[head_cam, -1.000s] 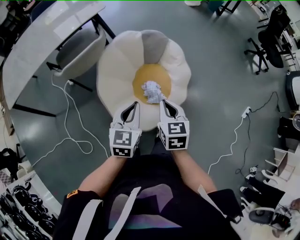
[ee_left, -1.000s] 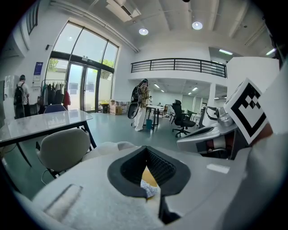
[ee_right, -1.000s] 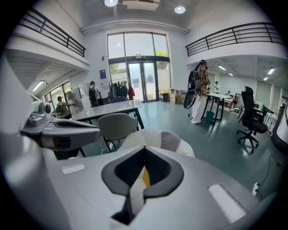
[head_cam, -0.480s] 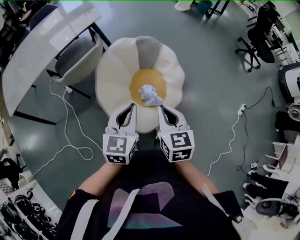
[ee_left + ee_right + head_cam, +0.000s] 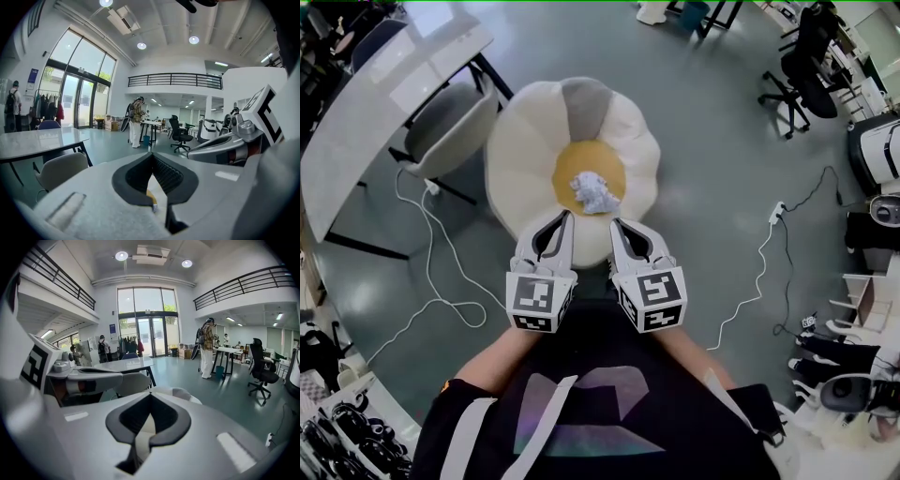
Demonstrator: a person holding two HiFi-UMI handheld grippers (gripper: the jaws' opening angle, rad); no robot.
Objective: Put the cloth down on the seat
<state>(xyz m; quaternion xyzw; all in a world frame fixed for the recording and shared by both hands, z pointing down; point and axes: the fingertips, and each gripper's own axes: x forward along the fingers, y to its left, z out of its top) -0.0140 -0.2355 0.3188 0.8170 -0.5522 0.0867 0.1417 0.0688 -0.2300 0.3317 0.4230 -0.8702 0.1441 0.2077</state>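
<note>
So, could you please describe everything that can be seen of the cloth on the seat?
The cloth is a small crumpled bundle, white with pale bluish shadows, seemingly thin soft fabric. It lies in a heap, not spread out, on the yellow centre of the flower-shaped seat. Only the seat touches it: the left claw and right claw, both shut and empty, are apart from it, nearer the person.

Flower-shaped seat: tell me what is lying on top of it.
A crumpled cloth lies on the yellow centre of the seat, nothing else. The left tongs and right tongs, both shut, hide part of its near petals.
</note>
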